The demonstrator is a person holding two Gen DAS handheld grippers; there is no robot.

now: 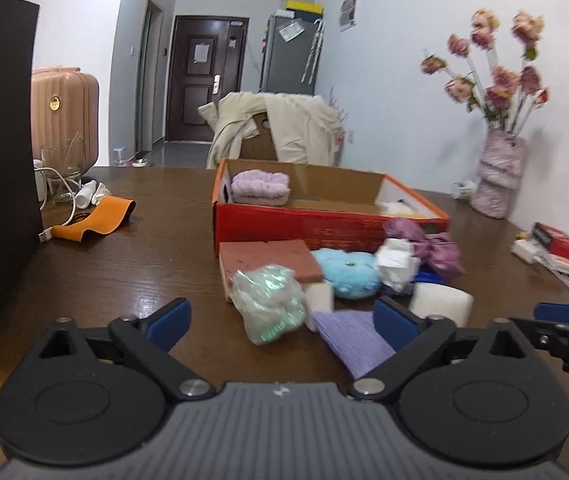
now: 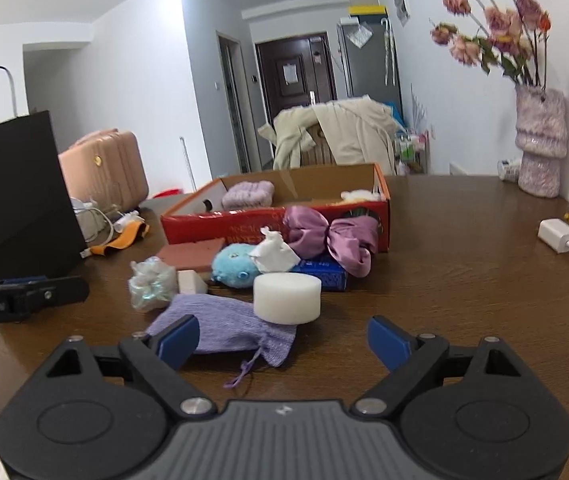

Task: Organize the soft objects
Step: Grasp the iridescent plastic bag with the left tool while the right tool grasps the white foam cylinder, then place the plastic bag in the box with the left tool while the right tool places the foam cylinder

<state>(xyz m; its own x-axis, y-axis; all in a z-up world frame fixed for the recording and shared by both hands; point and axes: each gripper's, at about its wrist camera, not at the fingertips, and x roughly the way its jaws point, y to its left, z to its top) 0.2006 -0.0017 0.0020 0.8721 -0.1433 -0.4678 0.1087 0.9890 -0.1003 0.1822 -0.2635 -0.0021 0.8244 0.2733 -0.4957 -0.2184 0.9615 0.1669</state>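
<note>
While both tools hang low over the brown surface (image 2: 464, 248) with nothing between their pads, the near edge of the pile of soft things lies straight ahead of them. The left hand-held gripper (image 1: 282, 322) has its jaws wide apart and looks directly at the shiny crinkled bag (image 1: 270, 302), which sits just beyond its fingertips, in front of the pink block (image 1: 268, 260). The right hand-held gripper (image 2: 282, 340) is also spread, and the purple knit pouch (image 2: 224, 326) lies in front of its left pad, its long axis running crosswise to the fingers, drawstring end toward the camera. A white foam disc (image 2: 287, 298) rests on the pouch's far edge. Behind these sit a blue plush toy (image 2: 234, 266) and a purple satin bow (image 2: 330, 236), touching the red box (image 2: 268, 228), which already holds a lilac towel (image 2: 248, 194). I judge the right hand nearer the pouch, the left nearer the bag.
</note>
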